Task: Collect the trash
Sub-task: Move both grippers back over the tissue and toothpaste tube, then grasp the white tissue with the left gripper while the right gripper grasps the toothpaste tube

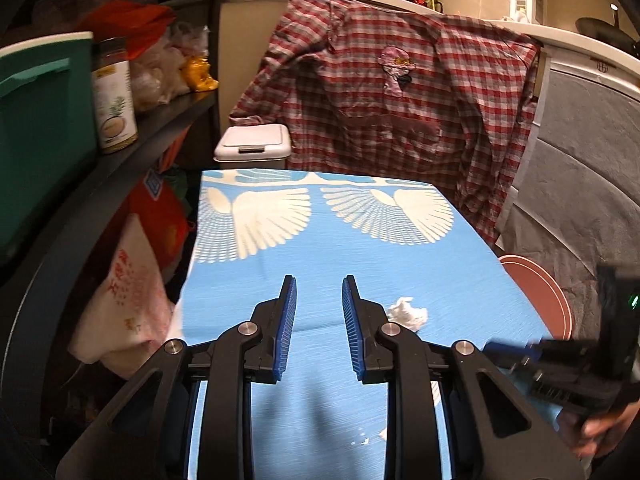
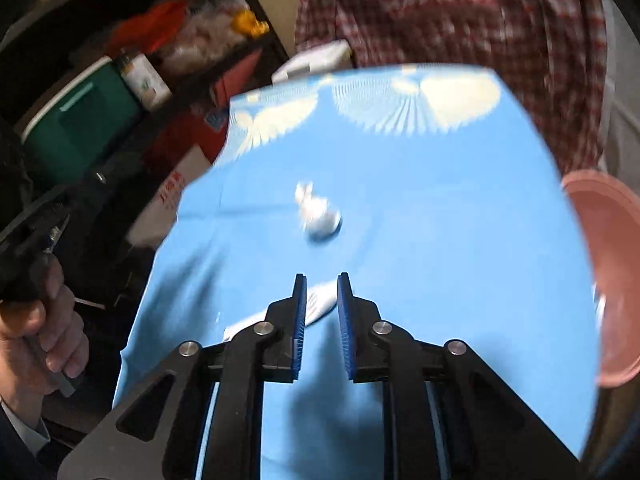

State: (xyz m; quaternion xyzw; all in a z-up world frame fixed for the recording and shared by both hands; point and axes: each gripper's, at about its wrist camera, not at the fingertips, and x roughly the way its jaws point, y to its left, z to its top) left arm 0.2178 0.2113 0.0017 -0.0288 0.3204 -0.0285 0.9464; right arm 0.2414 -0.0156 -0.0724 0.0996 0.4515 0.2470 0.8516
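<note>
Two grippers up over the table [image 1: 248, 288], blue cloth with white fan shapes on it. My left gripper [image 1: 319, 286] has its fingers [image 1: 289, 304] a little apart with nothing between them, just cloth showing through the gap. Same story on my right gripper [image 2: 322, 284]: fingers a narrow way apart, not pinching anything. Through its gap I can see a flat white scrap [image 2: 318, 306] lying on the cloth right under the tips, though I can't tell if the pads touch it.

So where's the trash? One crumpled white wad [image 1: 407, 313] sits on the cloth just right of my left gripper's right finger, near it but apart. From the right wrist view the same wad [image 2: 318, 216] is ahead of the tips, mid-table, and blurry. A few tiny white crumbs [image 1: 362, 441] are on the cloth close to me too.

Other stuff around: a white bin [image 1: 253, 145] with a flap lid stands past the far left corner of the table. A red plaid shirt [image 1: 400, 100] hangs behind the far edge. A pink round bowl [image 2: 604, 272] is off the right edge. Shelves on the left hold a green tub [image 1: 44, 128] and a jar [image 1: 114, 100]. My left hand [image 2: 44, 332] shows at the right view's left edge, wrapped round the handle.
</note>
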